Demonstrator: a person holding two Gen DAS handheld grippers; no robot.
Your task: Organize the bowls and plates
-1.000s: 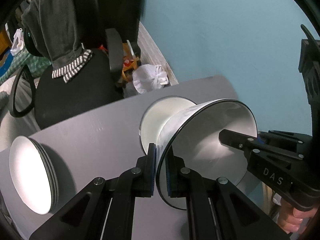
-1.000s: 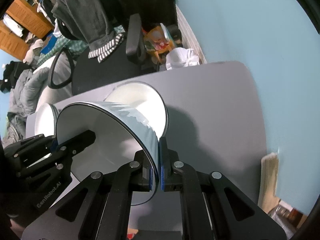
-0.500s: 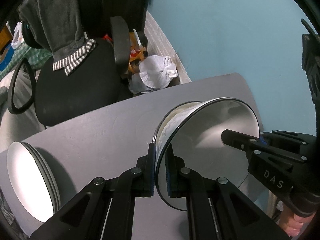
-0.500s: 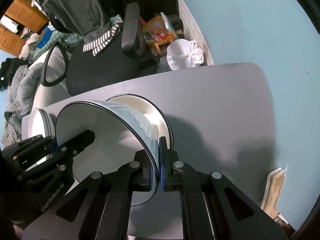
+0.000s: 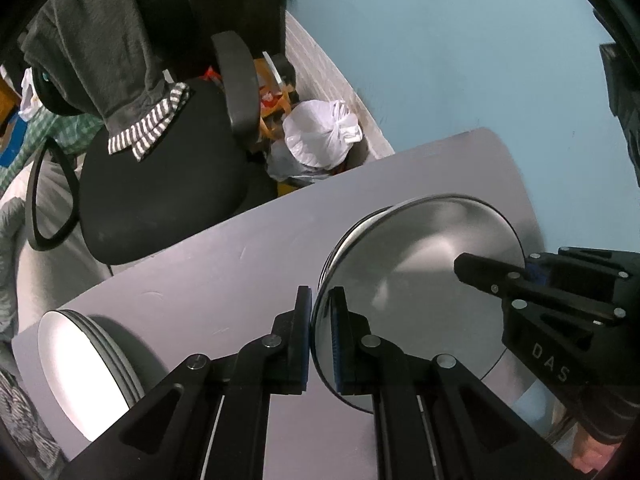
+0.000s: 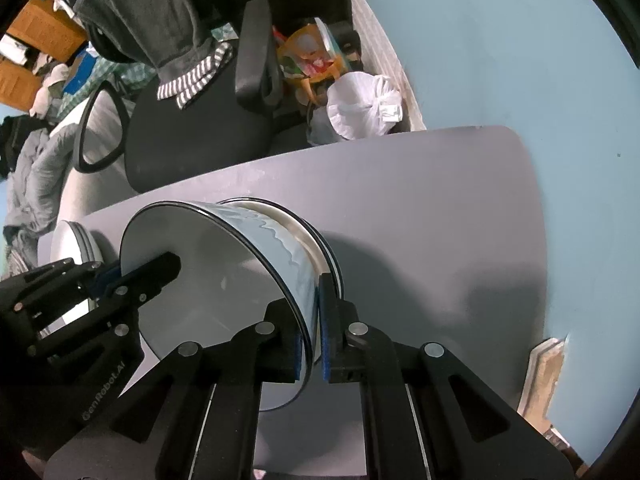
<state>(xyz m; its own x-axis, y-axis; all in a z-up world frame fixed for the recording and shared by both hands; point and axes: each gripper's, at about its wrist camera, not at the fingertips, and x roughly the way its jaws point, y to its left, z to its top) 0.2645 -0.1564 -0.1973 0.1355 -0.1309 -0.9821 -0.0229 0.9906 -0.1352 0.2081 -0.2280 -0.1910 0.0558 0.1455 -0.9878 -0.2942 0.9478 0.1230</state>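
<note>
Here we hold one bowl (image 6: 224, 292) between us, the left gripper (image 5: 320, 336) clamped on its rim on one side and the right gripper (image 6: 314, 336) clamped on the opposite wall, each pair of fingers (image 6: 330, 344) pressed together on the thin edge with nothing else between them. The bowl sits low over a second bowl (image 6: 316, 240) that rests on the grey counter (image 6: 440, 208), and from the right wrist view its base looks nested inside that lower bowl, though we cannot tell whether it is fully seated or a little above. Off to the left, well apart from the bowls, a stack of plates (image 5: 86, 364) stands on the same counter. We judge that we are in the step of stacking bowl on bowl, with the plates already gathered. The next move, as we read it, calls for settling the bowl level into the one beneath, then letting both sets of fingers part at about the same time so the rim is not tipped, and lifting straight up clear of the stack. An office chair (image 5: 160, 184) stands just beyond the counter edge.
</note>
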